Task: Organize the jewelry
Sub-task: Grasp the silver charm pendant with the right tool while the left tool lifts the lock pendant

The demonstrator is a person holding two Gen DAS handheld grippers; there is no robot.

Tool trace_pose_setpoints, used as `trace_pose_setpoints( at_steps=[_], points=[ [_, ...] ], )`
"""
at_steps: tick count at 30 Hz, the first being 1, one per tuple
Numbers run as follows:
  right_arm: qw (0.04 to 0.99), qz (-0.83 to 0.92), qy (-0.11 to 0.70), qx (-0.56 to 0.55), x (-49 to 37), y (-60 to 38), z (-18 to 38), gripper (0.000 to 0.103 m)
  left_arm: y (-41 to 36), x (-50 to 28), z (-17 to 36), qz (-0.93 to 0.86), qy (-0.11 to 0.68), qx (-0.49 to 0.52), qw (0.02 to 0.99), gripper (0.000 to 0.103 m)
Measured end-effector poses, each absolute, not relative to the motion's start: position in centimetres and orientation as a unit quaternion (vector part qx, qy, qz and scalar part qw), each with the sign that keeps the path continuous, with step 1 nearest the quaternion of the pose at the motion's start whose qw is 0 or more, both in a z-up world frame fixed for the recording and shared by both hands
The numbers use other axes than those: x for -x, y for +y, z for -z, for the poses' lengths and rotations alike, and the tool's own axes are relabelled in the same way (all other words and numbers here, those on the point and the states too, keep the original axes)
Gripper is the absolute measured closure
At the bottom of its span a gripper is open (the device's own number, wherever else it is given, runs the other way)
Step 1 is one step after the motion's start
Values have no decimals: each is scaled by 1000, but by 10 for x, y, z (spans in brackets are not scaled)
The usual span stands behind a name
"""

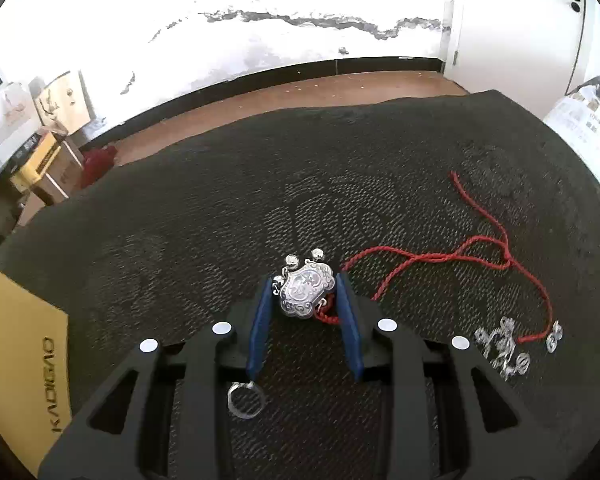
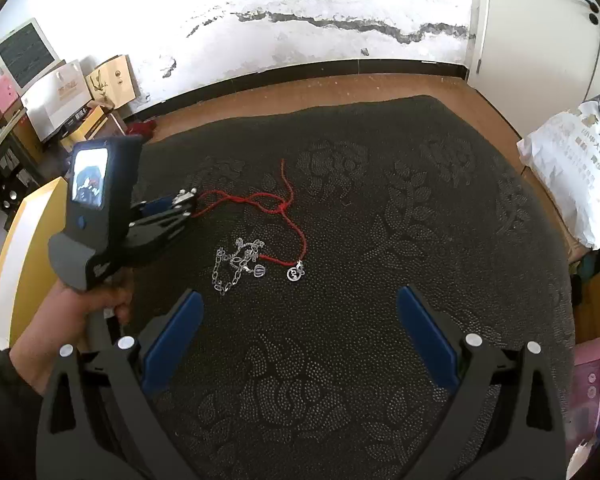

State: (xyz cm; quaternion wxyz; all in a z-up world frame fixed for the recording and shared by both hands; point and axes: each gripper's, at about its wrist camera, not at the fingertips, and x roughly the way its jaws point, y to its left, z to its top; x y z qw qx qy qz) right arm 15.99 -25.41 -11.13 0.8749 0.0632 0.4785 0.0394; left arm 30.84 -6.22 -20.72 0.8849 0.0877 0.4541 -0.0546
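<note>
Low in the centre of the left wrist view, clamped between the blue pads [image 1: 260,320] of the left tongs [image 1: 304,278]: silver lock pendant [image 1: 306,292], with three small bells at its far edge. Held by its two flanks, just above or on the dark patterned cloth of the worktop [image 1: 220,220]; cannot tell which. Tied to a red cord [image 1: 440,258], which trails away to the right and ends at a small round charm [image 1: 554,336].

Probably light but stiff and smooth, so likely to slip or twist under a narrow hold. Better to take it across the flat body, as now, not by the bells, which look loose and fragile. Expect the soft cord to drag behind and perhaps to snag the silver chain bracelet [image 1: 500,346] lying just beside its end. Also to mind: a thin silver ring [image 1: 244,400] on the cloth under the tongs.

Low in the right wrist view, spread wide and holding nothing: right tongs [image 2: 300,294], with the bracelet and the charm beyond the tips.

As for containers, only a yellow box [image 1: 20,360] at the lower left of the left view, touching the cloth edge. Contents not to be seen. No open tray or jewelry case visible on the worktop.
</note>
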Motion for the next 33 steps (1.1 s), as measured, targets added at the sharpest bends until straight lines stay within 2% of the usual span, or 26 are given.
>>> trace_pose_setpoints(
  at_steps=[18, 21, 27, 28, 33],
  points=[
    [849, -66, 525, -10, -182, -222, 159, 8, -17, -230, 51, 68, 406, -7, 911, 72],
    [847, -56, 528, 25, -189, -221, 170, 9, -15, -220, 40, 81, 400, -11, 913, 72],
    [835, -43, 547, 25, -204, -242, 195, 9, -7, -217, 35, 98, 402, 2, 911, 72],
    [832, -43, 552, 29, -206, -242, 200, 13, -6, -217, 36, 101, 403, 2, 910, 72],
    [851, -60, 521, 27, -212, -244, 204, 15, -7, -217, 43, 105, 412, -4, 905, 72]
  ],
)
